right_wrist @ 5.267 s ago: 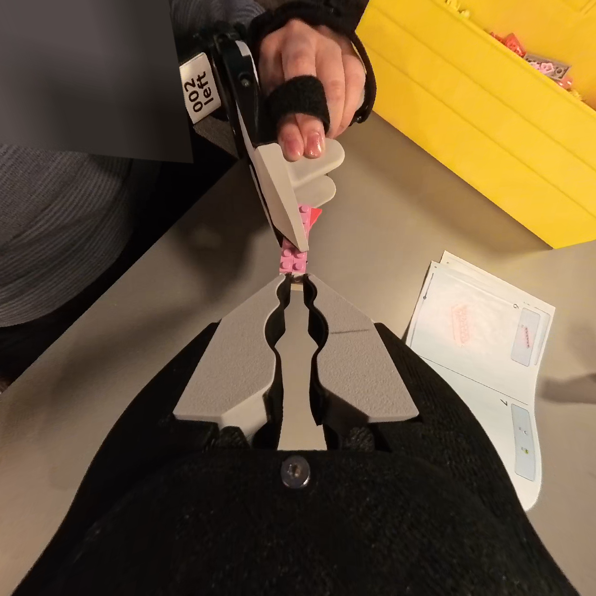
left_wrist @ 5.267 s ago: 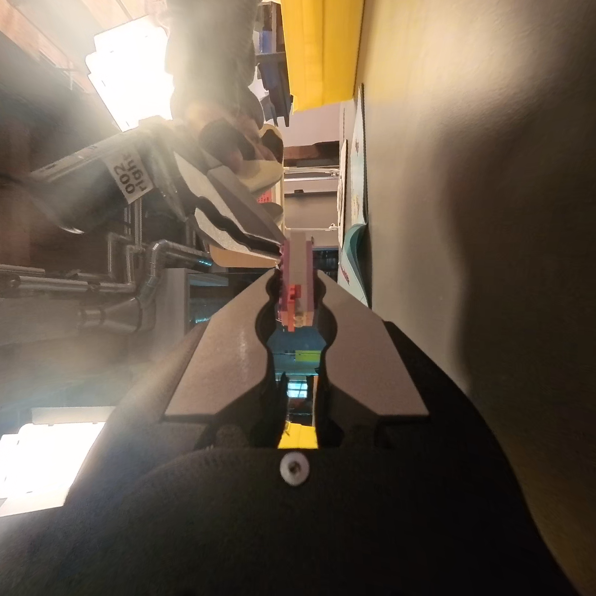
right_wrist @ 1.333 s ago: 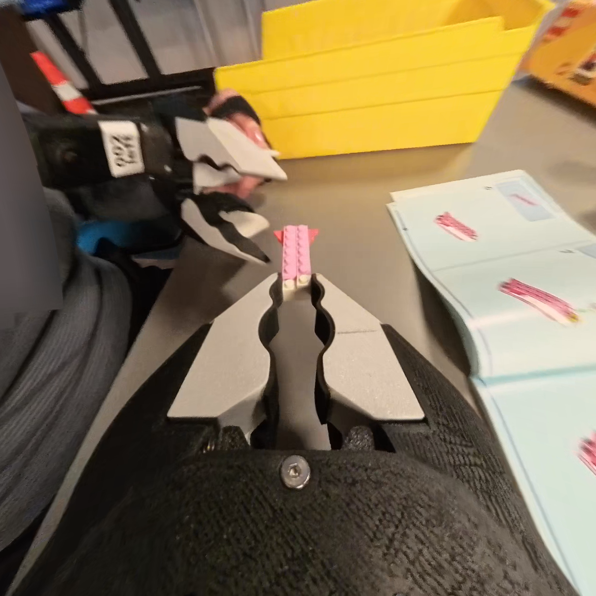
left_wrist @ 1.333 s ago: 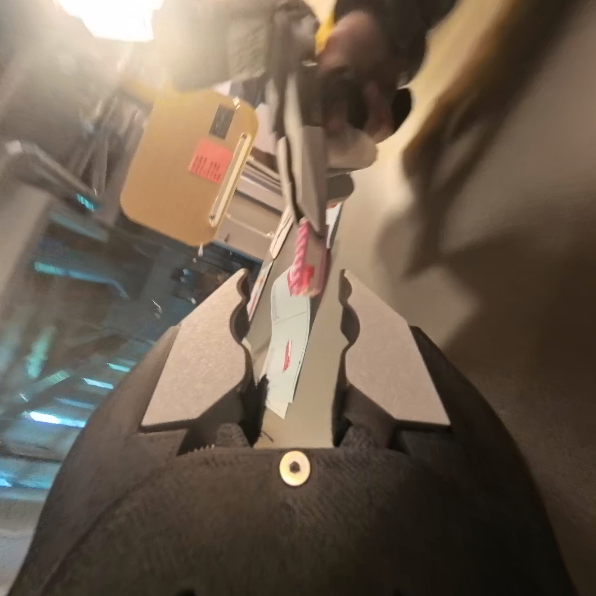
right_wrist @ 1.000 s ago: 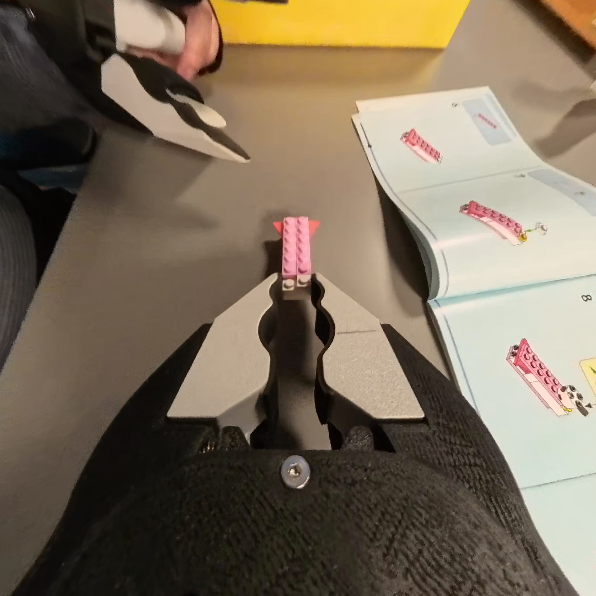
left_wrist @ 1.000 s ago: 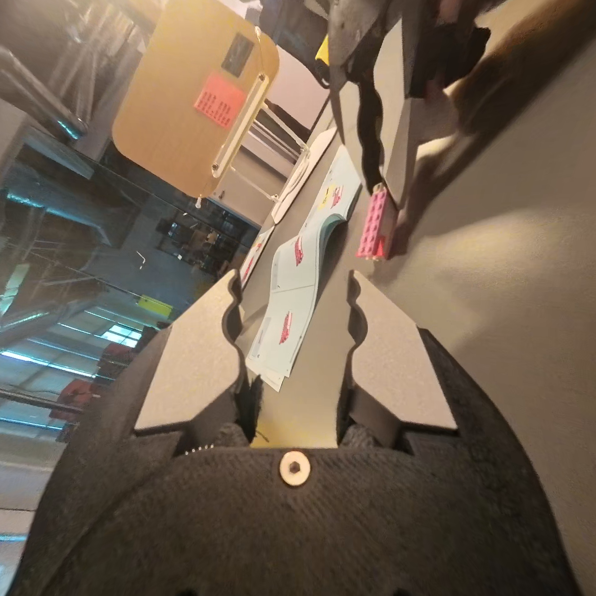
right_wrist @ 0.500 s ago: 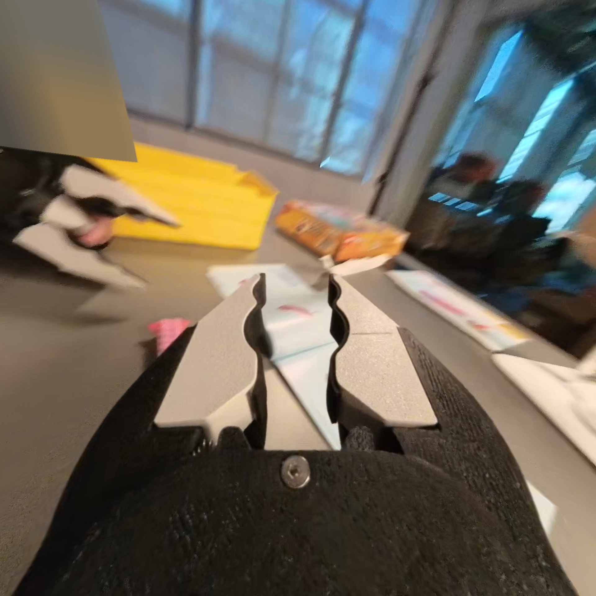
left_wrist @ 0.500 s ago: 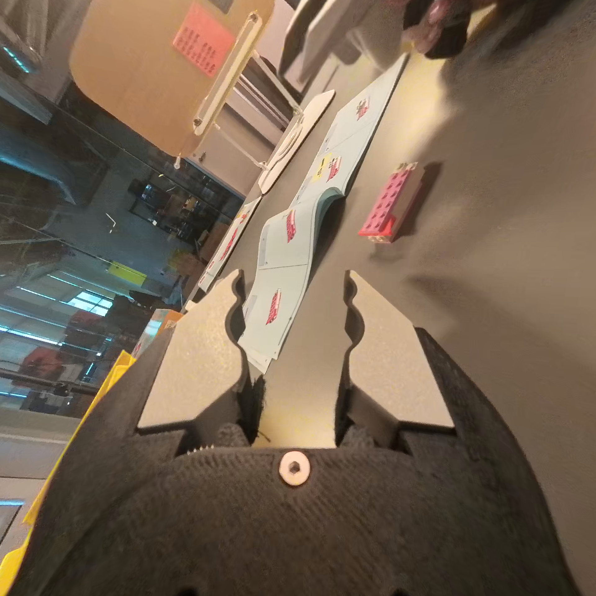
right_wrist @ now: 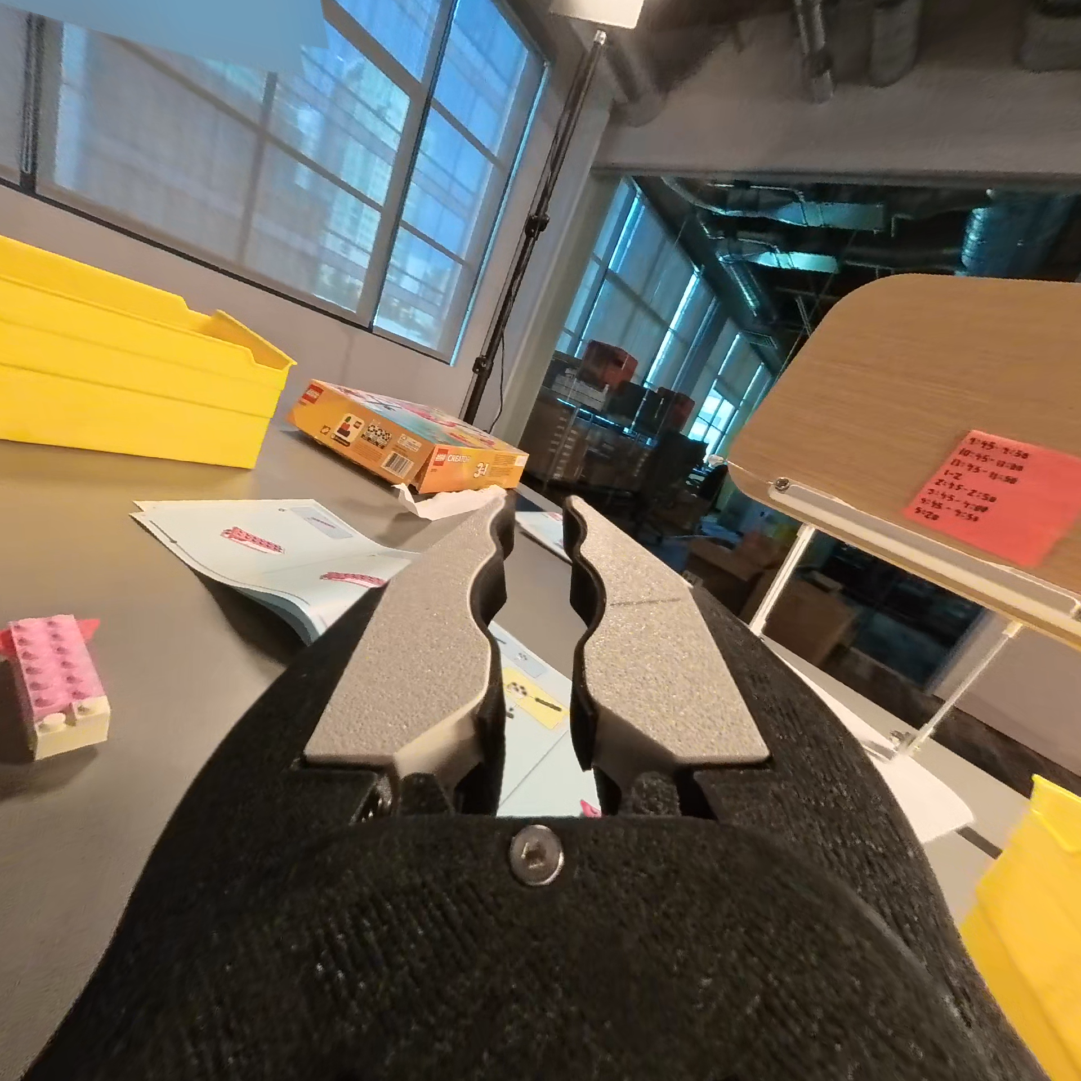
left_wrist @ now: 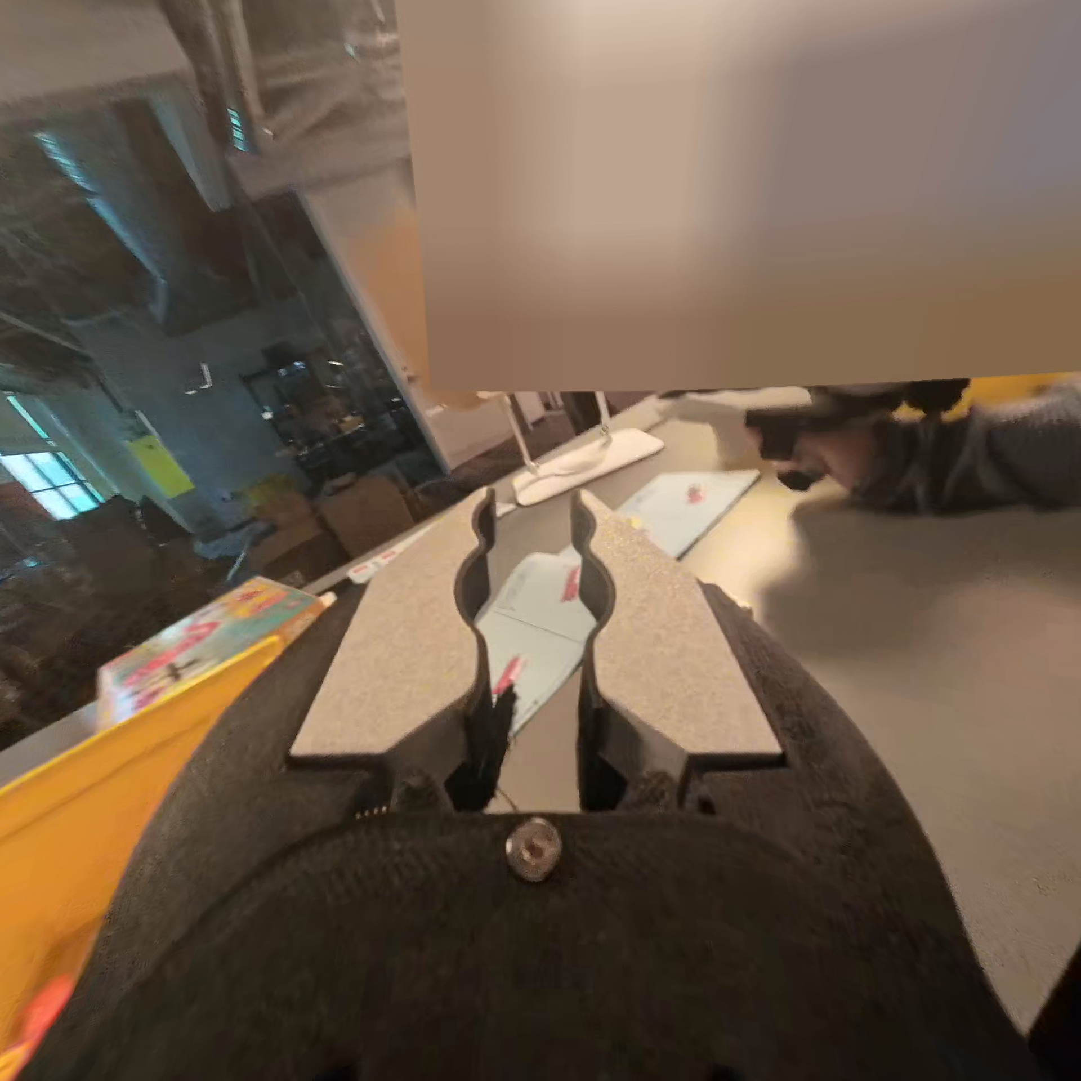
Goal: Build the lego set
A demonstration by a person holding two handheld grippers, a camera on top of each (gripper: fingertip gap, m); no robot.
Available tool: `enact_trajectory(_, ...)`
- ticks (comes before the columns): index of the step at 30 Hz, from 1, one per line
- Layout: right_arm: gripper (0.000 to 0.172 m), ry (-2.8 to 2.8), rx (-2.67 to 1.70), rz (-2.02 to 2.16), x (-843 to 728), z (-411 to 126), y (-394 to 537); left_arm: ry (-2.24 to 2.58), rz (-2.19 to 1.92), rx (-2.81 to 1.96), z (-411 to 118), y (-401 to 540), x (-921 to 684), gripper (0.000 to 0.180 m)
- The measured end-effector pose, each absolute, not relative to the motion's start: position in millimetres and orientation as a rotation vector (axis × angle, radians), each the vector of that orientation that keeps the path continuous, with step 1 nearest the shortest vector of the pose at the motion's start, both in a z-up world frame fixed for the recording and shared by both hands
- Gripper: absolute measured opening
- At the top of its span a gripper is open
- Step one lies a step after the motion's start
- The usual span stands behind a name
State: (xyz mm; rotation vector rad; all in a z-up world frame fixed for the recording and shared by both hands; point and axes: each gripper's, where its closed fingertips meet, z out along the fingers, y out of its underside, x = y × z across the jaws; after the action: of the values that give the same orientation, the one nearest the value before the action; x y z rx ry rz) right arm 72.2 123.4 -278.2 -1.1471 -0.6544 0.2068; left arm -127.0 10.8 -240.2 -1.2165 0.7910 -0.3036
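A grey counter [right_wrist: 146, 591] carries everything. On its far left stands a stack of yellow bins [right_wrist: 134, 374], and another yellow bin [right_wrist: 1029, 947] shows at the lower right of the right wrist view. To the right rises a wooden board [right_wrist: 912, 386] on a white stand [left_wrist: 585, 462], with a red note [right_wrist: 994, 503] stuck on it. An orange box [right_wrist: 403, 439] lies flat beyond the bins, its end flap torn open. An open pale-blue booklet [right_wrist: 275, 544] lies spread on the counter, under and ahead of both grippers.

The right gripper [right_wrist: 537, 506] hangs over the booklet, its fingers a narrow gap apart with nothing between them. The left gripper [left_wrist: 532, 503] is also above the booklet, its fingers a little apart and bare.

A pink brick build [right_wrist: 55, 681] with a white end and red bits lies on the counter, well to the left of the right gripper, touched by neither.

In the left wrist view, a person's sleeve [left_wrist: 959, 462] reaches along the counter's far side.
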Motion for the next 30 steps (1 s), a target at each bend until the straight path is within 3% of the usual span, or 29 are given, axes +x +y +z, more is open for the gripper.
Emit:
enact_trajectory(3,0.014,-0.620,-1.173,0.191,78,-279,129,0.661,-0.265,-1.208,-202,9,-180,0.004)
enact_trajectory(7,0.014,-0.585,-1.183,0.135,87,-279,134,0.400,-0.148,-1.354,-191,31,-278,0.000)
enact_trajectory(11,0.013,-0.571,-1.197,0.081,93,-280,139,0.303,-0.015,-1.552,-213,59,-344,0.002)
enact_trajectory(15,0.013,-0.582,-1.225,0.040,92,-286,147,0.538,0.048,-1.771,-249,91,-355,0.025)
enact_trajectory(20,0.012,-0.588,-1.239,-0.041,94,-289,154,0.779,-0.128,-2.087,-301,120,-346,0.040)
enact_trajectory(26,0.010,-0.560,-1.257,-0.110,101,-289,163,0.946,-0.226,-2.258,-335,135,-337,0.038)
enact_trajectory(30,0.009,-0.504,-1.269,-0.094,104,-288,171,1.110,-0.350,-2.365,-359,123,-326,0.016)
